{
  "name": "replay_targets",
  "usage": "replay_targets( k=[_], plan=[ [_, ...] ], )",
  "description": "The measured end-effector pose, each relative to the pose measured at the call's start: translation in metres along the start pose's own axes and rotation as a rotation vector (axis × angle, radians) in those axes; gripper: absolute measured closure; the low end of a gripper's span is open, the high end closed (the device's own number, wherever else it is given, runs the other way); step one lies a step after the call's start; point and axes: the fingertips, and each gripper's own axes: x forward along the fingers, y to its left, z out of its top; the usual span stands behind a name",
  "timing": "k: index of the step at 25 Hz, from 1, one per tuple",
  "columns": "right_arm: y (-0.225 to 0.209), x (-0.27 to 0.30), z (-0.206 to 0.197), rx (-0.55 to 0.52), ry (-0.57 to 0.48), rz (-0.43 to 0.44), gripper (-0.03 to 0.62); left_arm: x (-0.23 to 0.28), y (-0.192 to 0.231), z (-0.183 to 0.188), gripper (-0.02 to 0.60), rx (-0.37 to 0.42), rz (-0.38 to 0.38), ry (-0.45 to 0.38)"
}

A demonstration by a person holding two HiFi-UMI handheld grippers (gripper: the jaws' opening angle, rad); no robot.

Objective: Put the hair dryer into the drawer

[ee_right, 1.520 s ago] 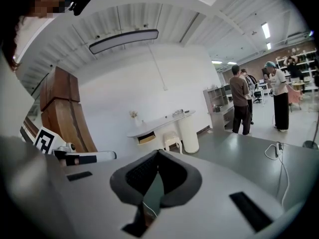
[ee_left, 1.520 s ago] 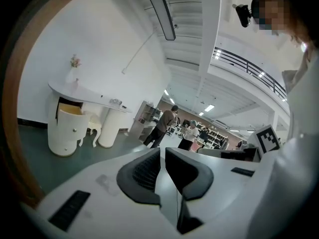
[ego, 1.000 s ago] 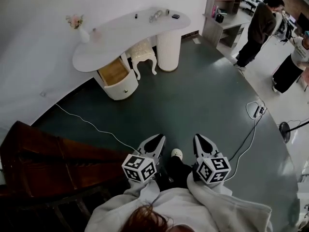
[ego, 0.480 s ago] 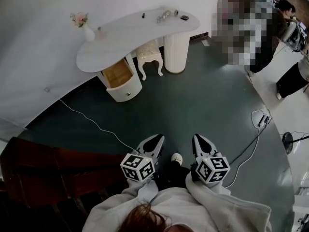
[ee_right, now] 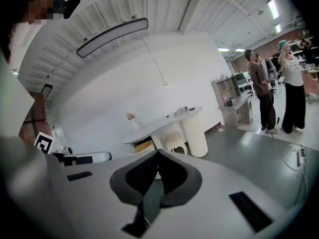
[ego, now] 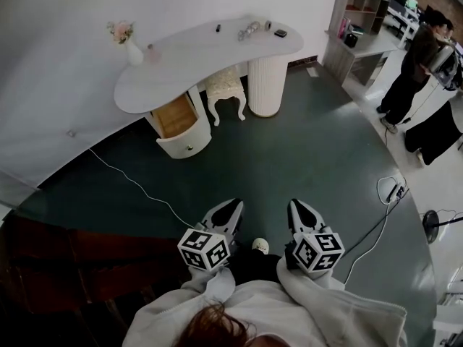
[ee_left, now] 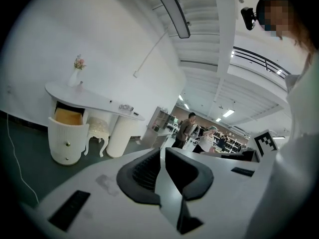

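A dark green floor [ego: 289,157] fills most of the head view, with a white wall [ego: 58,85] behind it. Against that wall stands a white, curved worktop [ego: 188,60]. One end rests on a ribbed white pedestal [ego: 268,85] and the other on a rounded white cabinet. The cabinet's drawer [ego: 176,114] is pulled open and shows a bare wood-coloured inside. A small white stool [ego: 226,87] with carved legs is tucked between the pedestal and the cabinet.

Two people [ego: 412,71] stand well off at the right, near an open shelf unit [ego: 362,27]. A thin white cable [ego: 137,186] runs across the floor from the wall towards the person holding the grippers.

The left gripper [ego: 233,207] and the right gripper [ego: 296,207] are held side by side, low and close to the body, pointing at the worktop from well away. The left gripper's [ee_left: 162,151] jaws are all but closed, with only a sliver between them and nothing held. The right gripper's [ee_right: 157,153] jaws meet at the tips and are empty too.

A white vase of pale flowers [ego: 130,45] sits on the worktop's wall end. A few small things [ego: 252,27], dark and shiny, lie at the pedestal end. They are too small to tell apart, so the hair dryer cannot be picked out and its look cannot be made out. It is in neither gripper.
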Motion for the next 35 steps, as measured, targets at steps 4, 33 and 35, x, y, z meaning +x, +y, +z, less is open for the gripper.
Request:
replay_targets(
  k=[4,33,35],
  plan=[
    [-0.002,0.014,0.0,0.016,0.017,0.016,0.545,0.005,0.004,-0.002,0.541,-0.042,0.012,-0.004],
    [-0.05,0.152,0.074,0.016,0.041,-0.022,0.545,0.135,0.099,0.079,0.541,-0.069,-0.004,0.017],
    [-0.054,0.165,0.081,0.03,0.039,-0.024,0.545,0.149,0.105,0.086,0.541,-0.065,-0.025,0.029]
  ],
)
